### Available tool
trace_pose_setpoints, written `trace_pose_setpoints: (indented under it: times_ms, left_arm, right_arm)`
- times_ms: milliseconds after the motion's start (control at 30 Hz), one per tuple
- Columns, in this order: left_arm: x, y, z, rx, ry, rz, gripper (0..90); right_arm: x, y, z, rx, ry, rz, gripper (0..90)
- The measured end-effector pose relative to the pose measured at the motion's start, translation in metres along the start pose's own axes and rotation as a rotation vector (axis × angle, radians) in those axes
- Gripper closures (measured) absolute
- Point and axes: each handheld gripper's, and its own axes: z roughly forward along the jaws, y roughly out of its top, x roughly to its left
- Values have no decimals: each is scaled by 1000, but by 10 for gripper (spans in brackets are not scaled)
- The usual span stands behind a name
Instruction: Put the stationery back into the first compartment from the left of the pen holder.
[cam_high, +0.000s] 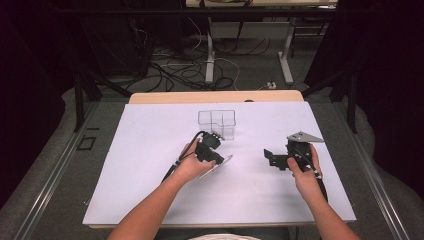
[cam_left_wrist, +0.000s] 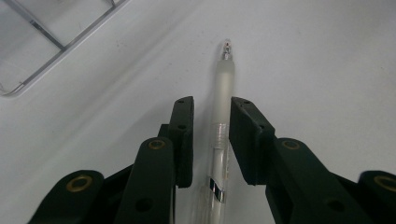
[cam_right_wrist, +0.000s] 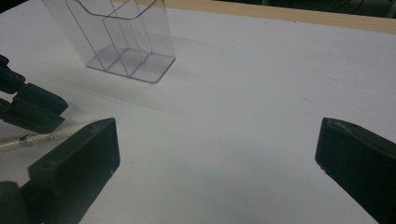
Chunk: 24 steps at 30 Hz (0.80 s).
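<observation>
Pen (cam_left_wrist: 221, 126), with a clear frosted barrel, is lying flat on the white table (cam_high: 150, 190), and the left gripper (cam_left_wrist: 211, 109) is standing over it with one black jaw on each side of the barrel. The jaws are sitting close to the pen, but a sliver of table is showing on either side, so they are not yet clamping it. The tip of the pen is pointing away past the jaw ends. In the high view the left hand (cam_high: 192, 165) is holding this gripper near the middle of the table, just in front of a clear plastic holder (cam_high: 217, 122) with several compartments, which is standing upright and apart from the pen. The right gripper (cam_right_wrist: 217, 158) is hovering well to the right, its jaws spread wide with nothing between them, and the right hand (cam_high: 306, 172) is gripping it.
</observation>
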Motion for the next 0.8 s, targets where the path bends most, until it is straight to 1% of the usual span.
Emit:
trace_pose_setpoints:
  times_ms: [33, 100, 133, 167, 333, 367, 600, 700, 800]
  left_arm:
    - [-1, 0, 1, 4, -3, -7, 714]
    - [-1, 0, 2, 10, 1, 1, 714]
    - [-1, 1, 3, 8, -1, 1, 715]
    - [-2, 1, 4, 7, -9, -9, 715]
    - [-3, 2, 7, 18, -7, 0, 730]
    - [-3, 2, 8, 20, -8, -7, 731]
    - [-5, 3, 11, 34, 7, 19, 751]
    - [-7, 3, 12, 38, 7, 13, 759]
    - [-8, 3, 12, 37, 6, 15, 763]
  right_arm:
    - [0, 0, 0, -1, 1, 0, 0]
    - [1, 0, 0, 1, 4, 4, 0]
    - [1, 0, 0, 2, 5, 4, 0]
    - [0, 0, 0, 0, 7, 5, 0]
    - [0, 0, 1, -1, 10, -2, 0]
    - [0, -1, 1, 0, 9, -2, 0]
    - [0, -1, 1, 2, 9, 1, 0]
    - [0, -1, 1, 8, 7, 7, 0]
    - [-1, -2, 2, 6, 8, -2, 0]
